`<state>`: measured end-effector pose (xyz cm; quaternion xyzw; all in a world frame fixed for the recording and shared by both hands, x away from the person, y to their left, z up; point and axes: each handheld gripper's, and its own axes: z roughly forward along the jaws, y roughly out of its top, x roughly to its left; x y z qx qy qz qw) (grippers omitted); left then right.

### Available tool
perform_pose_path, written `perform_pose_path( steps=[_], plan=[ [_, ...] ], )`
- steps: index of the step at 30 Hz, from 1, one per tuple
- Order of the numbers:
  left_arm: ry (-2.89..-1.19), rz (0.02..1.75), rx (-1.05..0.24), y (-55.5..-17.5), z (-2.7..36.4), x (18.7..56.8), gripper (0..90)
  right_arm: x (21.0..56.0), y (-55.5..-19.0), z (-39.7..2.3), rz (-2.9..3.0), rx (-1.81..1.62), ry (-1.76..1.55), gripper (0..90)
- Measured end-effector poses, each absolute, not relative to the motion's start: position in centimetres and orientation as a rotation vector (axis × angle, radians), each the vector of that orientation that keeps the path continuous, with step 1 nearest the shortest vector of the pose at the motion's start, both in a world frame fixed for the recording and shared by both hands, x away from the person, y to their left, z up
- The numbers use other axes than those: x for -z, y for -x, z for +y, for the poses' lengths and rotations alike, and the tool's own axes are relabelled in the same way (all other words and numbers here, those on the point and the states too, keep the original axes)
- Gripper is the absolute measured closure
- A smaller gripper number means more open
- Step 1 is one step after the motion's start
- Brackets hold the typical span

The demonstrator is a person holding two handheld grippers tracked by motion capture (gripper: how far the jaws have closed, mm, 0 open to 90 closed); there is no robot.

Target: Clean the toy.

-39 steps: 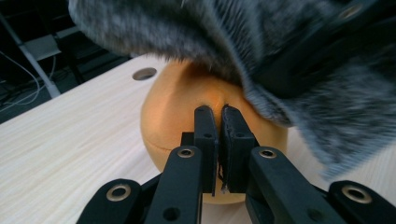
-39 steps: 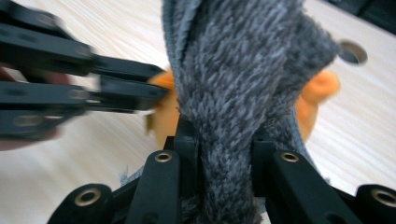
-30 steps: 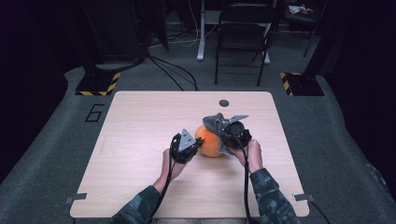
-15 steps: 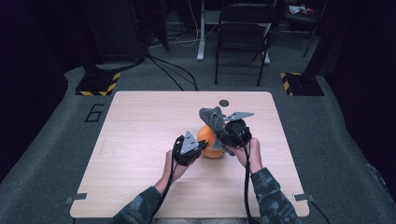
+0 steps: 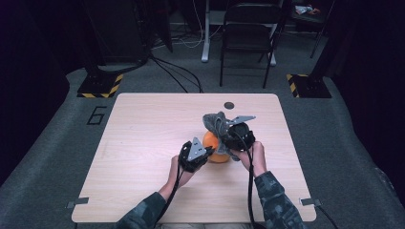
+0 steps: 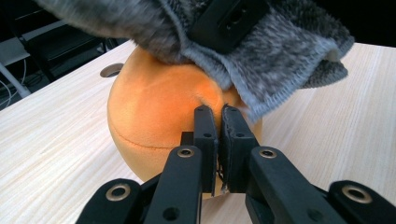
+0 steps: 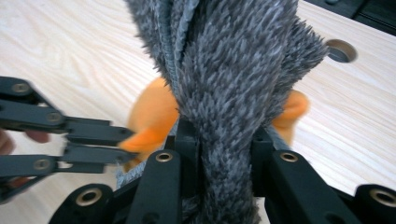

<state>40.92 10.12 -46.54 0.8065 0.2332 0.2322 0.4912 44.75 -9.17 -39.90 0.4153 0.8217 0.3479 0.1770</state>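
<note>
While the left tool (image 6: 217, 140) pinches a small fold of the orange plush ball (image 6: 159, 126), its jaws drawn almost together on the fabric, the right tool (image 7: 219, 154) is clamped on a thick bunch of the grey fluffy cloth (image 7: 233, 70) that drapes over the top and far side of that ball. The ball itself rests on the desk (image 5: 143, 124) near its middle, with the round cable hole (image 5: 229, 105) beyond it.

The step in hand looks like peeling the cloth off the ball. To do it well, the left tool should hold the ball steady against the desk, since a pinch of plush can slip if the ball is dragged. The right tool would best lift the cloth up and away from the ball rather than sideways across it, so the pile does not catch on the ball's surface. The cloth edge hanging beside the left tool's jaws could snag there, so it needs clearing first.
</note>
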Motion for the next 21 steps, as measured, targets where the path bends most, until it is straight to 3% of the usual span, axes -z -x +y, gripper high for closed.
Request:
perform_pose_path(
  steps=[12, 21],
  plan=[
    [-1.951, 0.572, -0.568, -41.0, 10.4, 46.5, 86.1, 39.8, -45.8, -11.3, 2.242, -0.955, -1.232, 72.9],
    [-1.956, 0.578, -0.562, -41.0, 10.6, 46.5, 86.1, 39.1, -44.0, -8.0, 2.375, -1.000, -1.048, 72.9]
  ],
)
